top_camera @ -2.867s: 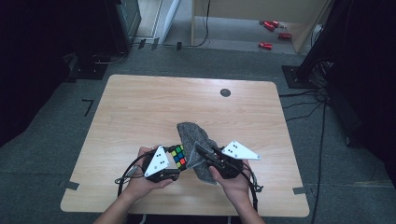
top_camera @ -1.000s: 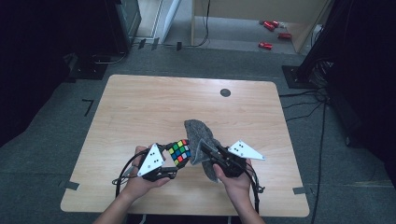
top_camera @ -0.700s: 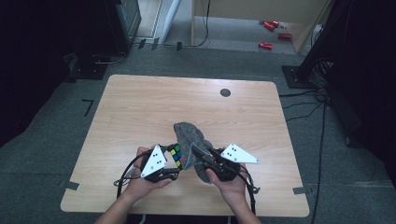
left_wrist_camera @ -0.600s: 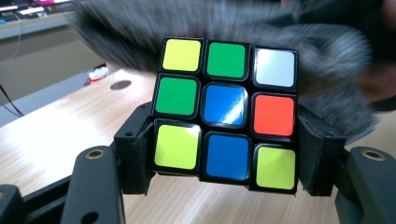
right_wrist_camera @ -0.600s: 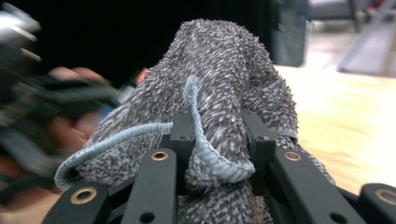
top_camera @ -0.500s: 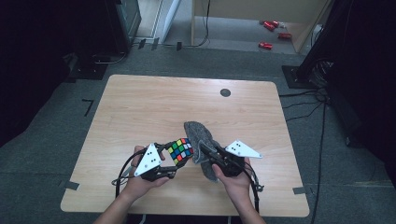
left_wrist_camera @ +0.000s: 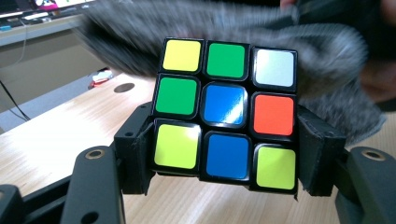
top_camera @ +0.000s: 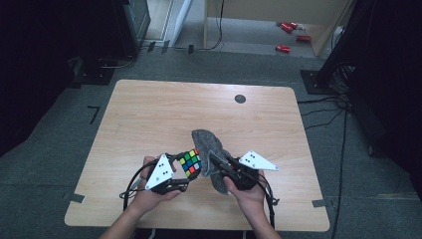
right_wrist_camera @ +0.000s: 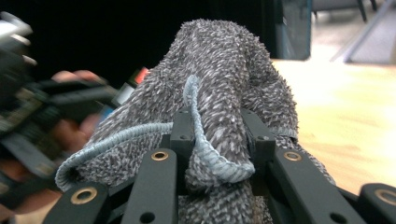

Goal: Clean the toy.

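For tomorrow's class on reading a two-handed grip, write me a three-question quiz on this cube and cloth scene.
1. True or false: the left gripper is shut on the puzzle cube.
2. What does the right gripper hold: A a sponge, B a grey cloth, C a brush?
3. Which colour is the centre sticker of the cube face seen in the left gripper view?

Key: 1 true. 2 B. 3 blue.
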A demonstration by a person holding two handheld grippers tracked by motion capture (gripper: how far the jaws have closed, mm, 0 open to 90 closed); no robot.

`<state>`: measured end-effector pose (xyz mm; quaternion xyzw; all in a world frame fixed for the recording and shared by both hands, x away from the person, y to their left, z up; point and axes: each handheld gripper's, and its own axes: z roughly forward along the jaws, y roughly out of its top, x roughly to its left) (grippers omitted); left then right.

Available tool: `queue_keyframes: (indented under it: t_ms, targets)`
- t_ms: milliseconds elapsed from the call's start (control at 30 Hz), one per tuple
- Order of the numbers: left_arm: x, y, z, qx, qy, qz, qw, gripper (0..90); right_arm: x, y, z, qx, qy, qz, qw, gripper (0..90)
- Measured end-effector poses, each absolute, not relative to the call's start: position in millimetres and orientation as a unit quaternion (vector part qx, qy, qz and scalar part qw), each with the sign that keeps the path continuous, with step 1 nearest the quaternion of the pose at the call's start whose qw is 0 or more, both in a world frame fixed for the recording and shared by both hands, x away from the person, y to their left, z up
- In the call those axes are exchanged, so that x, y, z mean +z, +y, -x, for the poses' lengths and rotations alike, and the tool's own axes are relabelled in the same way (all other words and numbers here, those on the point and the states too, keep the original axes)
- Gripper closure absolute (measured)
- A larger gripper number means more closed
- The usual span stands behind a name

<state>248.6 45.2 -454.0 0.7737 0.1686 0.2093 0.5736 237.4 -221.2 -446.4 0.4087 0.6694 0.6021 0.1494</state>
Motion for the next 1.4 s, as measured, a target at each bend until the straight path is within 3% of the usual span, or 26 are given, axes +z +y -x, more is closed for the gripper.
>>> queue_keyframes:
  t_ms: [100,200,333,467,533,733,967,1100,1167,1400]
  targets:
    - [-453.4,47.2,-249.4,0.215,0.174,-0.764,0.582,35.0,-447.1,-227.2,-240.5,0.597,0.667,-0.422,0.145,71.5]
    - [-460.1,46.2,-251.7,0.22,0.176,-0.773,0.568,35.0,-436.6,-228.9,-236.9,0.641,0.637,-0.417,0.099,71.5]
    - [-462.5,39.0,-247.6,0.22,0.165,-0.78,0.561,35.0,-427.9,-210.8,-226.7,0.636,0.667,-0.369,0.118,71.1]
    - [-459.8,42.2,-247.1,0.219,0.166,-0.779,0.563,35.0,-437.9,-213.1,-231.7,0.632,0.663,-0.385,0.117,71.0]
    - [-458.2,45.0,-248.9,0.219,0.172,-0.775,0.568,35.0,-444.0,-217.2,-236.9,0.605,0.675,-0.4,0.138,71.0]
    - [-456.1,51.6,-252.9,0.22,0.18,-0.763,0.58,35.0,-453.5,-234.8,-247.1,0.593,0.664,-0.438,0.126,71.1]
    - [-459.5,44.2,-249.2,0.212,0.162,-0.776,0.572,35.0,-432.9,-221.4,-232.3,0.647,0.657,-0.371,0.112,70.7]
    - [-457.5,47.9,-249.3,0.215,0.167,-0.773,0.574,35.0,-439.5,-216.3,-234.7,0.636,0.666,-0.372,0.113,70.4]
    - [-454.6,53.9,-253.1,0.202,0.182,-0.759,0.591,35.0,-447.0,-223.2,-241.0,0.607,0.674,-0.399,0.135,70.8]
    - [-452.4,61.9,-258.1,0.166,0.199,-0.739,0.622,35.0,-463.8,-227.8,-248.8,0.646,0.66,-0.374,0.086,70.3]
